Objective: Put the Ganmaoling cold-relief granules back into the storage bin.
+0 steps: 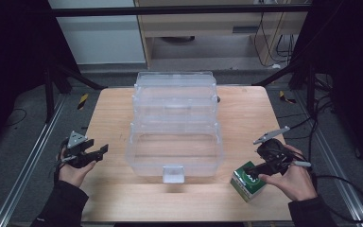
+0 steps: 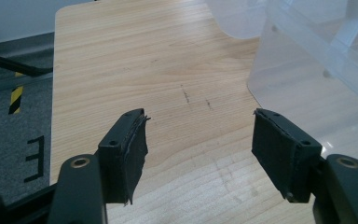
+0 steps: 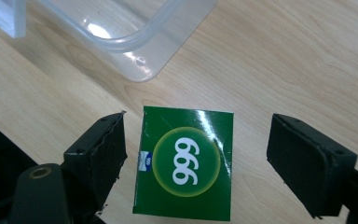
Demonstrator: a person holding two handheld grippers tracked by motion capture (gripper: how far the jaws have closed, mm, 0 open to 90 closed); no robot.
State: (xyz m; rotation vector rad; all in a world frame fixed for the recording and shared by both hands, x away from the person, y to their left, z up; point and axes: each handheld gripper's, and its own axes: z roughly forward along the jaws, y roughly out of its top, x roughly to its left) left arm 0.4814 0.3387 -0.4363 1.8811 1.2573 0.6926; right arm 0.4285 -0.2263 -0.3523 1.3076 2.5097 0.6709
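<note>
A green box [image 1: 248, 182] marked "999" in white rests on the wooden table [image 1: 246, 118] near its front right corner. My right gripper [image 1: 251, 171] hangs over it. In the right gripper view the box [image 3: 184, 163] lies between the two black jaws of that gripper [image 3: 196, 154]; the left pad is close to its side, the right pad stands well off, so the gripper is open. At the table's left edge my left gripper [image 1: 101, 153] is held open, and in its own view that gripper [image 2: 198, 140] has only bare wood between its jaws.
A big clear plastic storage box [image 1: 137, 156] with its lid folded back fills the middle of the table; its corner [image 2: 307, 60] shows to the right of the left gripper, and its rim [image 3: 135, 42] lies just beyond the green box. Dark floor, rails and cables surround the table.
</note>
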